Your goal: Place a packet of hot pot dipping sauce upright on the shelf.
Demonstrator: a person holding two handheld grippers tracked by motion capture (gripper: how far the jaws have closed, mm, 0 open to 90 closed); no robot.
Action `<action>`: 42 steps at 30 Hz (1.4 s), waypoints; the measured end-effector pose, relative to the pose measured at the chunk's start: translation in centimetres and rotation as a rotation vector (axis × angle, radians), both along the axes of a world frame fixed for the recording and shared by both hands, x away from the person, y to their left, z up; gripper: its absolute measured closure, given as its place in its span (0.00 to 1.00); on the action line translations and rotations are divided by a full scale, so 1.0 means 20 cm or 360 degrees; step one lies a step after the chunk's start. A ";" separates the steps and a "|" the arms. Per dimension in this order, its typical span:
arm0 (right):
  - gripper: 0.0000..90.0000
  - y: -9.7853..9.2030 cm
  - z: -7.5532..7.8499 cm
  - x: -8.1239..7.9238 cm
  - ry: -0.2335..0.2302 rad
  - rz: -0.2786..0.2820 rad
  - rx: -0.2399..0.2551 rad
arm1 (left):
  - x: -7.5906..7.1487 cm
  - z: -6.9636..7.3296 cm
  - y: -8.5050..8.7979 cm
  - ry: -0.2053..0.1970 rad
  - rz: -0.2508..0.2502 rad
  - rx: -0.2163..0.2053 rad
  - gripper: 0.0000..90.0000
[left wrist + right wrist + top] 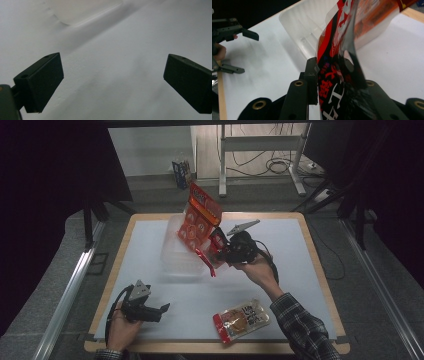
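Aloft, glossy red-and-orange printed plastic snack packet (199,217), crinkled, tilted over clear plastic tray (172,251); clamped in right gripper (216,246); left gripper (162,310) gaping, holding nothing.

The packet (198,218) in my right gripper (216,251) is orange-red with pale round shapes on its face and a white-lettered red band at the top; close up, its lower edge (337,82) is red and black with white characters. My right gripper is black with a grey plate on top. My left gripper (159,310) is black too, its jaws matt black, with the same grey plate. The tray (176,251) is clear and colourless. The second packet (241,319) has a red end, a tan-and-orange middle and a white label with dark print. The tabletop (300,270) is white with a light wood rim. My sleeve (303,330) is a dark plaid with pale lines.
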State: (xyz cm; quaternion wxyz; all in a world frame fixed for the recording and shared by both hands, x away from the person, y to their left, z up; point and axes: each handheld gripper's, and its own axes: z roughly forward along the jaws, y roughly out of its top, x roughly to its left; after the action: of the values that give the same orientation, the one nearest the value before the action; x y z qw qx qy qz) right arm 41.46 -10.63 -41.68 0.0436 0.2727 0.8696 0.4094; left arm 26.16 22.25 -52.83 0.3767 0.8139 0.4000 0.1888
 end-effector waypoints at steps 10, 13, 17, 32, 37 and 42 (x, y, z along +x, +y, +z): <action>0.78 0.11 0.02 0.06 -0.0094 0.0034 0.0021 | 0.00 0.00 0.00 0.0006 -0.0008 0.0007 0.03; 0.78 0.15 0.03 0.08 -0.0116 0.0041 0.0032 | 0.00 -0.01 -0.01 0.0006 -0.0008 0.0004 0.03; 0.78 0.21 0.03 0.09 -0.0155 0.0064 0.0042 | 0.00 -0.01 -0.01 0.0010 -0.0012 0.0004 0.03; 0.78 0.40 -0.05 0.11 -0.0151 0.0235 -0.0020 | 0.00 -0.01 -0.01 0.0015 -0.0020 0.0017 0.03; 0.77 0.40 -0.08 0.12 -0.0103 0.0259 -0.0052 | 0.00 -0.01 -0.01 0.0017 -0.0021 0.0020 0.03; 0.73 0.40 -0.09 0.13 -0.0061 0.0267 -0.0030 | 0.00 -0.01 -0.01 0.0021 -0.0021 0.0023 0.03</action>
State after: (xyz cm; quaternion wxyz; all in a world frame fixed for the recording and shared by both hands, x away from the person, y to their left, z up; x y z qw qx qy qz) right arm 44.00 -2.57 -43.55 0.0284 0.1906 0.8921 0.4086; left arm 26.25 22.09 -53.01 0.3693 0.8205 0.3958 0.1838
